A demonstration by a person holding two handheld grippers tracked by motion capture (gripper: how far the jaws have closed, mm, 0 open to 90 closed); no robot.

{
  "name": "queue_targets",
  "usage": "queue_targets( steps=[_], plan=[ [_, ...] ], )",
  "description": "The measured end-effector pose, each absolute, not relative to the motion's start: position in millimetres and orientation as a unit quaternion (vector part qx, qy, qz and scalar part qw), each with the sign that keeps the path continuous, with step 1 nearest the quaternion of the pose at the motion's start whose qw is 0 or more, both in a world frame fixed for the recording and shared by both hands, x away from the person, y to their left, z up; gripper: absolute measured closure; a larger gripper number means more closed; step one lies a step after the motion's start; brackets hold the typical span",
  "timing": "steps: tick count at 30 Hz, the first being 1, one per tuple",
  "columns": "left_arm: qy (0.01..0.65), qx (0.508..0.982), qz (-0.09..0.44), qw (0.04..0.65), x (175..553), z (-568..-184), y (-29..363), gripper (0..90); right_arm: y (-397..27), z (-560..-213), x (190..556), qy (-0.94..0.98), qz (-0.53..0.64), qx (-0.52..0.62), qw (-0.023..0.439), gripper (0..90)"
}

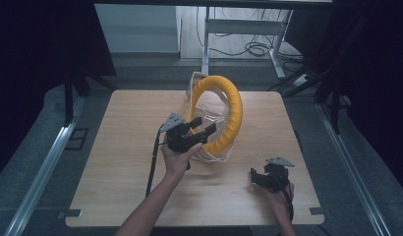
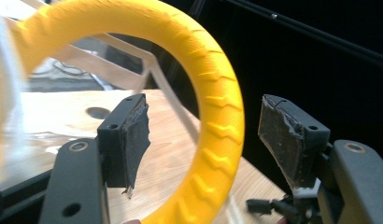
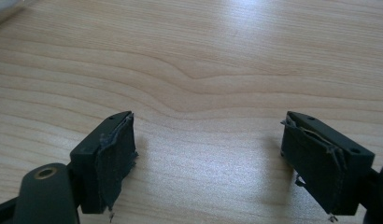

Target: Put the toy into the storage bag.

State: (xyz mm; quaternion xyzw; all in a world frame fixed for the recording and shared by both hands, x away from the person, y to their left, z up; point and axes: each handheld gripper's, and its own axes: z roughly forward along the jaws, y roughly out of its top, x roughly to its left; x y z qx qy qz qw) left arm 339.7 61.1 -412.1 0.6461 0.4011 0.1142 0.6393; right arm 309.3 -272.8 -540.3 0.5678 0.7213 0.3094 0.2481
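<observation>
Yellow ring (image 1: 228,110) stands upright in its clear plastic wrap (image 1: 209,147) at the middle of the bench (image 1: 126,162). Left hand-held gripper (image 1: 201,127) is released, its jaws apart around the ring's lower rim without pressing. Right hand-held gripper (image 1: 261,176) rests released near the bench's front right, well apart from the ring.

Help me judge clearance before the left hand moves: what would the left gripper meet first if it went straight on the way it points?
Probably the yellow ring: it stands between the open left gripper's jaws, just ahead, though depth is unclear.

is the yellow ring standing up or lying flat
Standing on edge: the yellow ring rises from the table, its hole facing sideways.
</observation>
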Motion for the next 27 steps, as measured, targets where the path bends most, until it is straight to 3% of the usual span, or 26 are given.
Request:
queue_targets(
  steps=[10,27],
  plan=[
    [0.393,0.682,0.114,0.606,320.6,-422.7,108.5,34.2,-272.7,-540.2,309.3,0.721,0.309,0.569,0.247,18.1],
    [0.421,0.705,0.123,0.557,295.4,-458.1,167.7,34.4,-272.7,-540.3,309.3,0.72,0.308,0.57,0.248,18.1]
  ],
)
